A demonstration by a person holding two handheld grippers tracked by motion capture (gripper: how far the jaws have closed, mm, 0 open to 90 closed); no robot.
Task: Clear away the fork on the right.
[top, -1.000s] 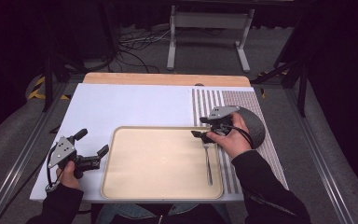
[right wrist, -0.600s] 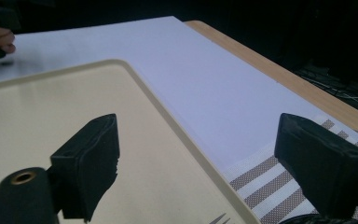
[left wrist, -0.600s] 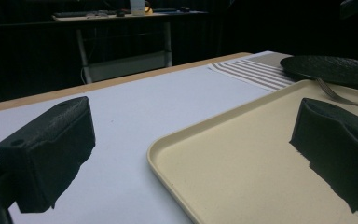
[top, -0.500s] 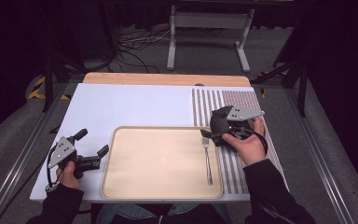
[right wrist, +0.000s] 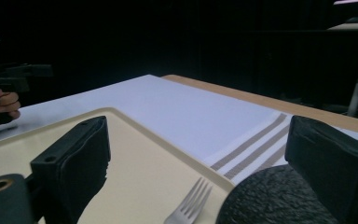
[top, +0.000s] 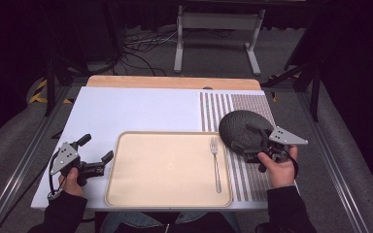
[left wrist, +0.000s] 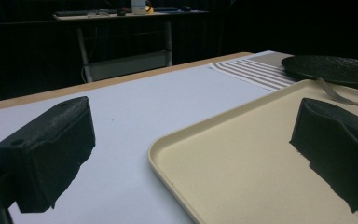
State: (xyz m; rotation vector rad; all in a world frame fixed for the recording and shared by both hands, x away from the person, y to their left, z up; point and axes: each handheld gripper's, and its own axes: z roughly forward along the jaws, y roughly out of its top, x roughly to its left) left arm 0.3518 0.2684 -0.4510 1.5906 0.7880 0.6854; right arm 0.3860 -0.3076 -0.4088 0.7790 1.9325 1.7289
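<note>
A cream tray (top: 167, 167) lies at the table's front centre, and a silver fork (top: 215, 162) rests along its right side, tines pointing away. A dark round plate (top: 240, 127) sits on a striped mat (top: 257, 179) right of the tray. My right gripper (top: 246, 141) hovers at the plate's near right edge. Its jaws have just been opening and stand open. The plate (right wrist: 275, 200) shows low between them, untouched, with the fork (right wrist: 191, 205) beside it. My left gripper (top: 97, 148) stands open at the tray's left rim (left wrist: 177, 140), gripping nothing.
The white table top (top: 136, 109) stretches behind the tray to a wooden strip (top: 175, 82) at the far edge. A metal stand (top: 213, 39) and cables (top: 136, 43) are on the floor beyond. Metal rails run along both table sides.
The right gripper has drawn away to the right, from over the fork's tine end to the plate's near edge, with its jaws wider apart. The left gripper has stayed put.
</note>
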